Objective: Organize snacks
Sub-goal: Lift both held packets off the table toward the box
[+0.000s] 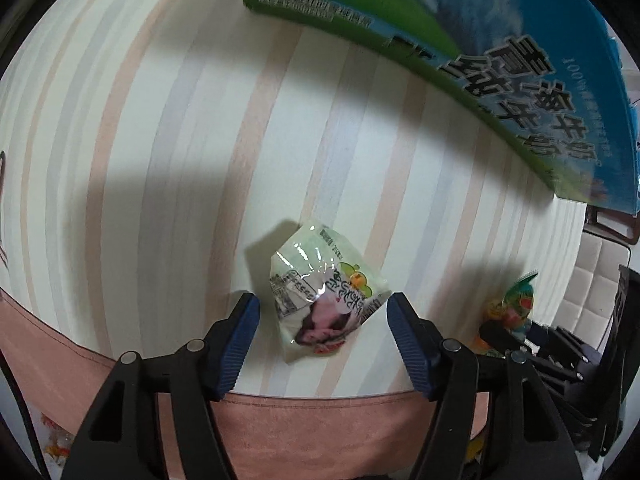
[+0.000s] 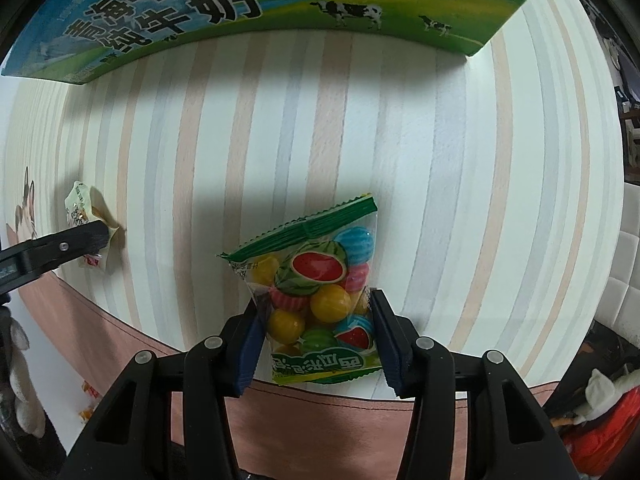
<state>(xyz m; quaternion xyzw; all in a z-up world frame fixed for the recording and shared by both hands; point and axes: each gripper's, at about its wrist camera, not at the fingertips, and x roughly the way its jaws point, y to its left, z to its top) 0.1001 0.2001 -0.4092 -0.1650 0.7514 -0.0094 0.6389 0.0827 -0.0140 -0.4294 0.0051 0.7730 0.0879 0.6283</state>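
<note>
the left gripper (image 1: 322, 312) points down at the striped worktop (image 1: 160, 160) near its front edge, its fingers (image 1: 240, 340) spread, with a pale snack packet (image 1: 324, 300) lying between them; the right finger's tip sits just at the packet's corner, the left finger stands clear of it. the right gripper (image 2: 316, 332) hangs over the same front edge, further toward the right side, and its fingers (image 2: 386, 340) pinch the lower part of a clear candy bag (image 2: 316, 292) with a green sealed top, filled with round sweets printed like watermelons; the bag lies flat on the worktop. a blue and green milk box (image 2: 280, 0) stands at the back edge. a pink hem (image 1: 320, 420) runs along the front edge of the worktop.
</note>
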